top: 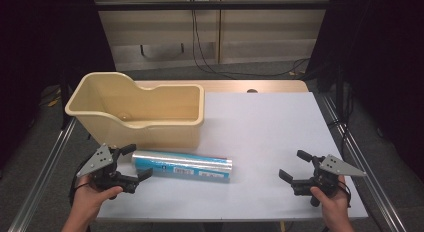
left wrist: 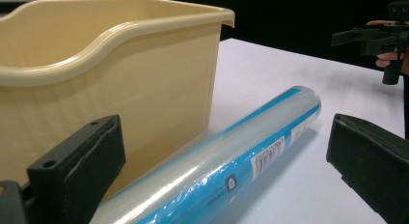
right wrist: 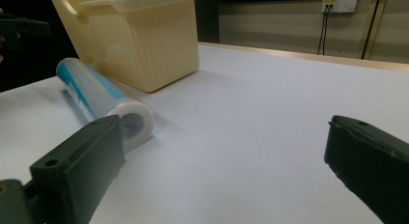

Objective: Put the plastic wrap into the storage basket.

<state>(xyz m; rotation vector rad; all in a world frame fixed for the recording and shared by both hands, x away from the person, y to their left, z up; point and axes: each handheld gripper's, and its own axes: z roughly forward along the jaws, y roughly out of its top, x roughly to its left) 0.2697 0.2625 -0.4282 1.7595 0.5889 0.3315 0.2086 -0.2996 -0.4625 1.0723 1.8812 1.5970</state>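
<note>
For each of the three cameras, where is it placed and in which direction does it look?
High view: above the person's side of the table, looking forward and down; both hands, left gripper and right gripper show.
Left gripper view: rides the left gripper, facing along the roll beside the bin; own open jaws.
Right gripper view: rides the right gripper, facing across the table toward the roll's end; own open jaws.
All three views share roll and bin.

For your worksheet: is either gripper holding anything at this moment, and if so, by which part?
Nothing is held. The left gripper has its jaws open around the near end of the plastic-wrapped roll, pads not pressing. The right gripper is open over bare table.
</note>
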